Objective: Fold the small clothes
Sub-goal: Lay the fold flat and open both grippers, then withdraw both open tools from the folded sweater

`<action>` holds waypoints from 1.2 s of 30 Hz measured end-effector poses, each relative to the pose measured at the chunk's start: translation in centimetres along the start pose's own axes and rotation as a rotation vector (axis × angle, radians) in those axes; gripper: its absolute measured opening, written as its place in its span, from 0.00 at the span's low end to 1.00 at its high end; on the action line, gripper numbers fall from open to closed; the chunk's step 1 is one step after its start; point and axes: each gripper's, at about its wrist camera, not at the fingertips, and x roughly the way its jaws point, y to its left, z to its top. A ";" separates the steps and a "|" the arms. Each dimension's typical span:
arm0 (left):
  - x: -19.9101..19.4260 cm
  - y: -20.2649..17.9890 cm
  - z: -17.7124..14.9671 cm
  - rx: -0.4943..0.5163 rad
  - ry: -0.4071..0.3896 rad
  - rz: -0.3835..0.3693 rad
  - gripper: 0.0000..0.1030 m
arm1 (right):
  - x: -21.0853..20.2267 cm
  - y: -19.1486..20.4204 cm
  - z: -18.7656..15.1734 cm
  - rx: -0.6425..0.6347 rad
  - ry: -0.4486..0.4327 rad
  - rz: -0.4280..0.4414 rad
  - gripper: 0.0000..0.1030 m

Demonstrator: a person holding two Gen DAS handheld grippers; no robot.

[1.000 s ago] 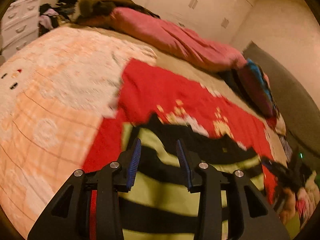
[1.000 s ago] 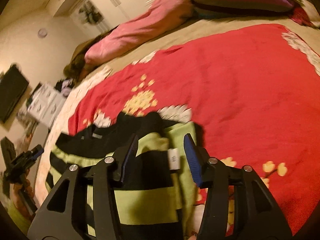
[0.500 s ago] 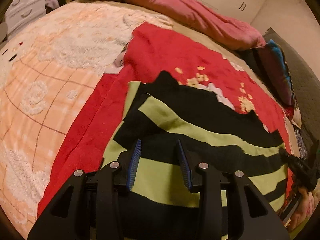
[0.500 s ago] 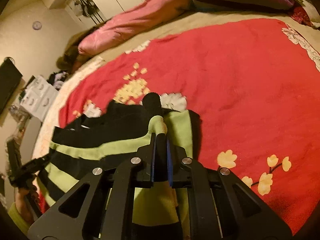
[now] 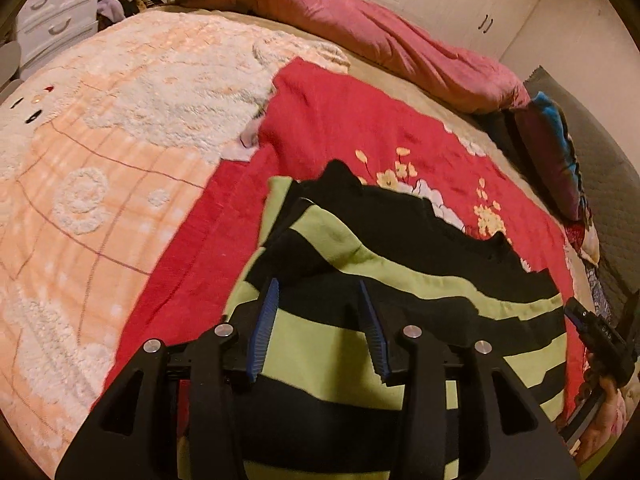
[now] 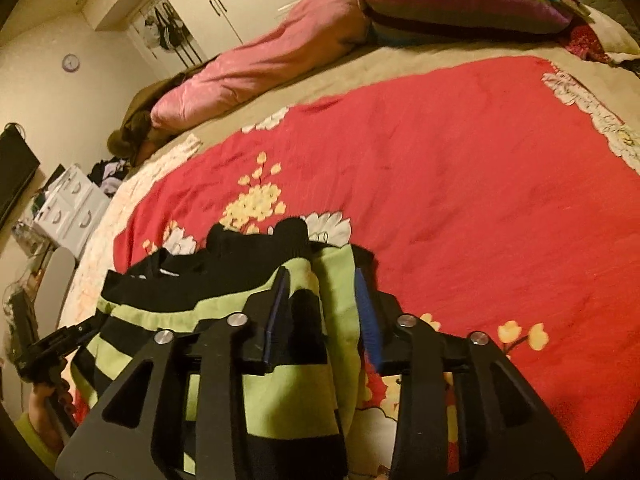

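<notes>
Item 1: striped top (image 5: 400,280), black and green, lying on red blanket (image 5: 328,120).
My left tongs (image 5: 318,328): hovering over top, jaws apart, gripping nothing.
My right tongs (image 6: 320,316): jaws apart, straddling top's folded edge.

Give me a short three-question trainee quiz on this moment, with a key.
1. True or false: the right gripper is shut on the black and lime-green striped garment.
2. Multiple choice: the striped garment lies on A) the red floral blanket B) the peach and white fluffy blanket C) the pink quilt roll.
3. Fill in: the left gripper has its jaws ____ above the garment.

Key:
1. False; its jaws stand apart, with a fold of the garment between them.
2. A
3. open
</notes>
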 end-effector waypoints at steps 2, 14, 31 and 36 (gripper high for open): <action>-0.9 0.1 0.1 -0.003 -0.020 0.003 0.42 | -1.0 0.2 0.0 -0.011 -0.020 -0.004 0.33; -7.5 -0.7 -1.7 0.084 -0.111 0.037 0.54 | -6.7 2.2 -1.4 -0.095 -0.095 -0.029 0.47; -5.1 -1.7 -7.6 0.237 0.065 0.103 0.61 | -4.0 5.6 -9.2 -0.196 0.178 -0.054 0.47; -3.9 -0.1 -8.0 0.194 0.093 0.079 0.62 | -3.3 4.6 -9.6 -0.153 0.200 -0.046 0.47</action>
